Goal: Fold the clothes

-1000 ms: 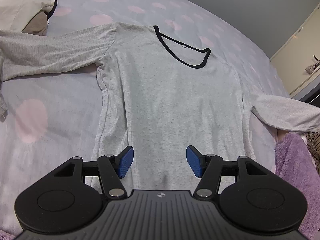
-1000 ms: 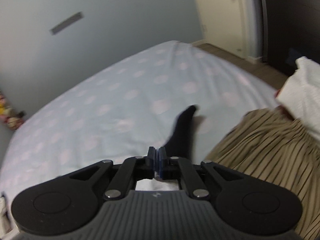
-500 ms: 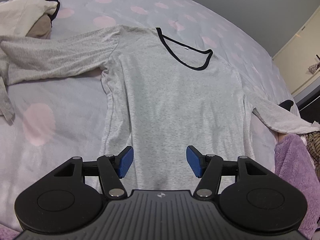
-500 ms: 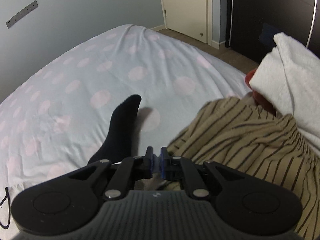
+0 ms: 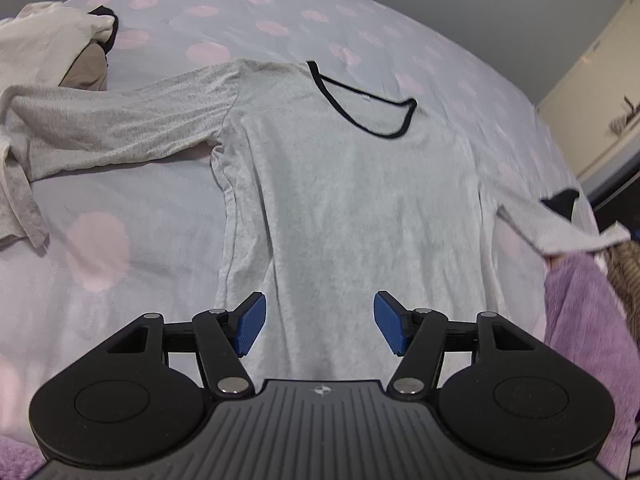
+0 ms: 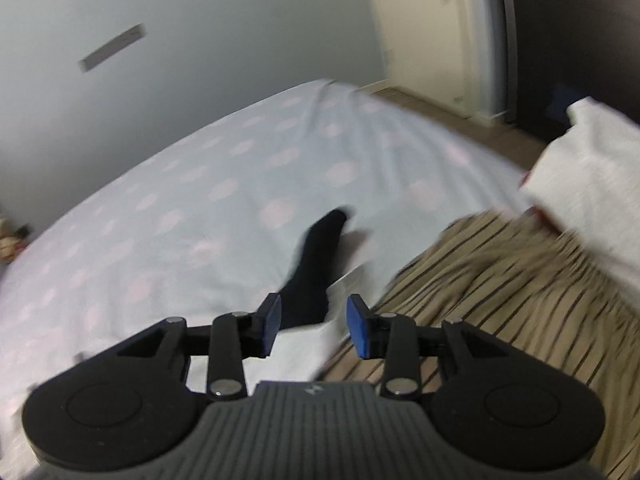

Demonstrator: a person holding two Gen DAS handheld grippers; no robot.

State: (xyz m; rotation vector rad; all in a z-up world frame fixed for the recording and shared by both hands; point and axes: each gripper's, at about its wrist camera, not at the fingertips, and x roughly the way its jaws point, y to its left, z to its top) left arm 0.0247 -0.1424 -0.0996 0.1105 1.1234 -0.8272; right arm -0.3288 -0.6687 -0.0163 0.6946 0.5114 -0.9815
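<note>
Shirt: the grey shirt (image 5: 352, 200) lies flat on the bed (image 5: 132, 200), collar at 12 o'clock.
Left claw (image 5: 319, 328): wide apart, empty, nearer, over the hem.
Right claw (image 6: 313, 327): apart, empty, by a black sock (image 6: 318, 256).

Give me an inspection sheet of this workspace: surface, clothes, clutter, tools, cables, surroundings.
Surface: pale bedsheet with pink polka dots, lightly creased.
Job's things: grey long-sleeved shirt with black neckline, flat, sleeves spread.
Clutter: cream and brown clothes pile; black sock; tan striped fabric; white folded towel; purple fleece blanket.
Grippers: left tool open above the shirt hem; right tool open, empty.
Cables: nothing seen.
Surroundings: grey wall, cream door.
</note>
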